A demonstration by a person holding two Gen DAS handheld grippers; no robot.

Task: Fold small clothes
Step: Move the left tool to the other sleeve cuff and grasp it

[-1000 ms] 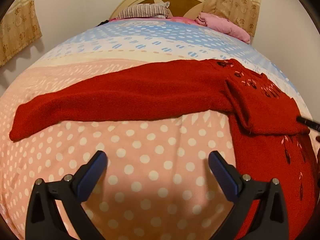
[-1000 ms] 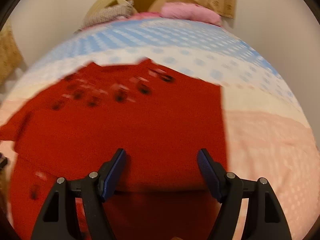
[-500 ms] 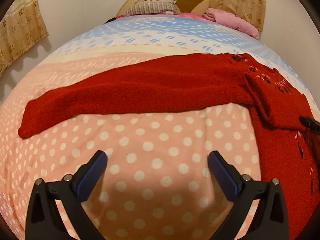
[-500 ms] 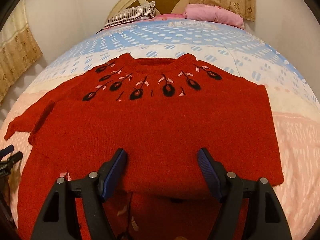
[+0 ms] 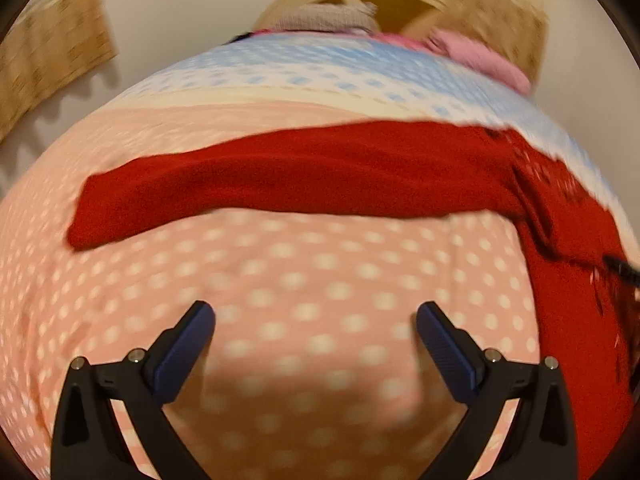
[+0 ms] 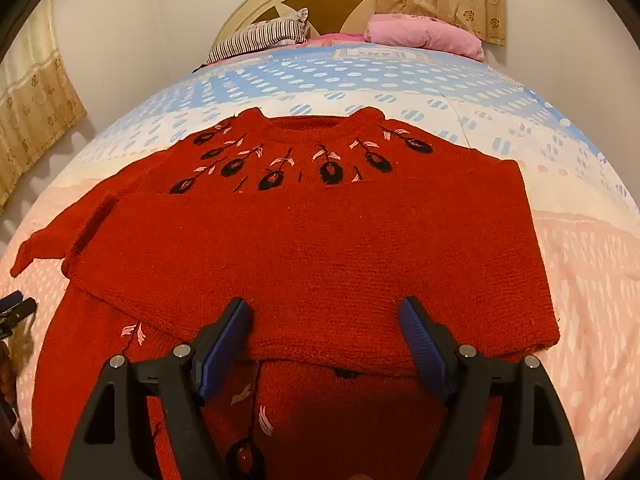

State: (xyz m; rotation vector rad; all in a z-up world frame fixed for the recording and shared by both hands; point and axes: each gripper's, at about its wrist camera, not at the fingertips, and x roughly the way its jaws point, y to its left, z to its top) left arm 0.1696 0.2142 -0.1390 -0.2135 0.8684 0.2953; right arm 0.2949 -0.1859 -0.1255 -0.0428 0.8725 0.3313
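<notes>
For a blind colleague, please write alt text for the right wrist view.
A red sweater lies on a polka-dot bedspread, one sleeve folded across its body, the other stretched left. The right gripper hovers over it, fingers apart and opening, gripping nothing. Pillows lie by the headboard behind.

Both point steeply down toward the bed [image 5: 304, 280]: the left gripper [image 5: 316, 316] gapes wide and empty, the right gripper [image 6: 326, 312] is opening, gripping nothing.
</notes>
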